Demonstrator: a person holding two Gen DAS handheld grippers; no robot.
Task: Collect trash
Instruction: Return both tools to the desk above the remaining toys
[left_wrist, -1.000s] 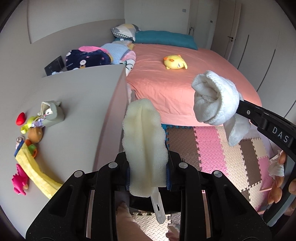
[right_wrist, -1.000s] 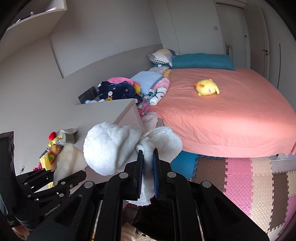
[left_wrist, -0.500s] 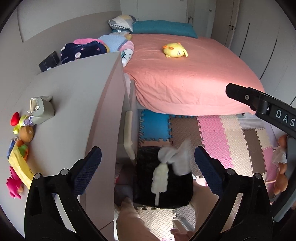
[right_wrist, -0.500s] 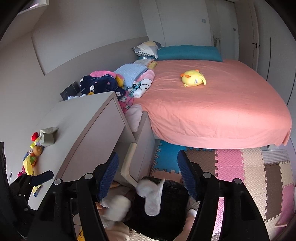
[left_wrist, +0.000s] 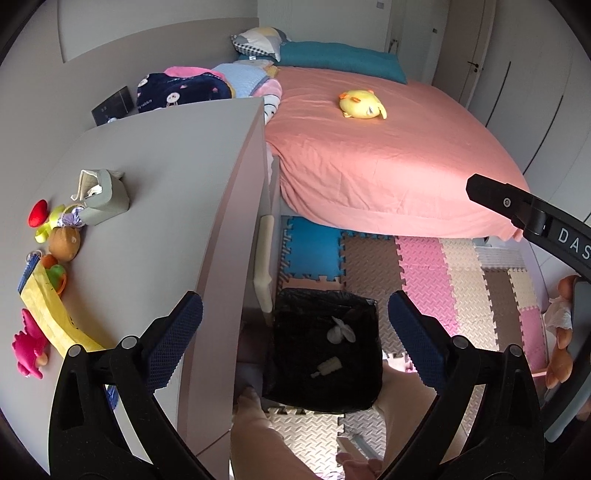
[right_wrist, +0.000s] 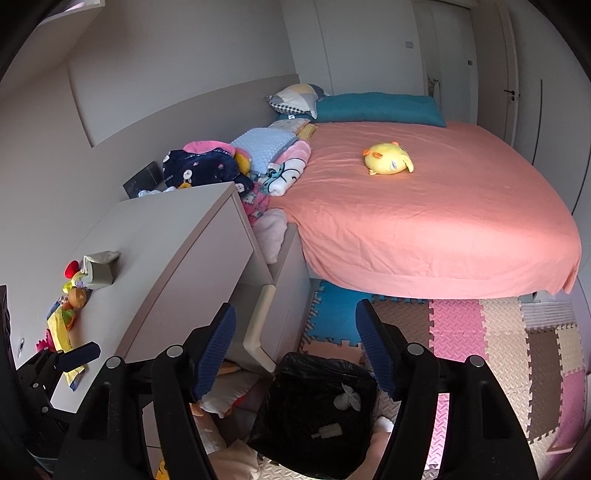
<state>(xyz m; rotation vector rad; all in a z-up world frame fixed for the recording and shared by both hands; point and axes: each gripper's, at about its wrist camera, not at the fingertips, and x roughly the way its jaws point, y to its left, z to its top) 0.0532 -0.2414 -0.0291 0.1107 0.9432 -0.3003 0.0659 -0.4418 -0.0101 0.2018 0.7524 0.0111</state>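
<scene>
A bin lined with a black bag (left_wrist: 288, 369) stands on the floor beside the grey desk; it also shows in the right wrist view (right_wrist: 295, 424). Inside it lie a crumpled white tissue (left_wrist: 340, 330) (right_wrist: 346, 398) and a pale yellow sponge piece (left_wrist: 328, 367) (right_wrist: 328, 430). My left gripper (left_wrist: 294, 325) is open and empty above the bin. My right gripper (right_wrist: 295, 328) is open and empty above the bin too. The right gripper's body shows at the right of the left wrist view (left_wrist: 532, 218).
The grey desk (left_wrist: 166, 206) holds a grey tissue box (left_wrist: 103, 195), small toys (left_wrist: 62, 240) and a yellow packet (left_wrist: 48, 310). A bed with a pink sheet (left_wrist: 388, 158) and a yellow plush (left_wrist: 360, 105) lies beyond. Foam mats (left_wrist: 436, 273) cover the floor. My legs are below the bin.
Both grippers opened and let go: the sponge piece and the white tissue dropped from them into the black-lined bin, where they now lie still.
</scene>
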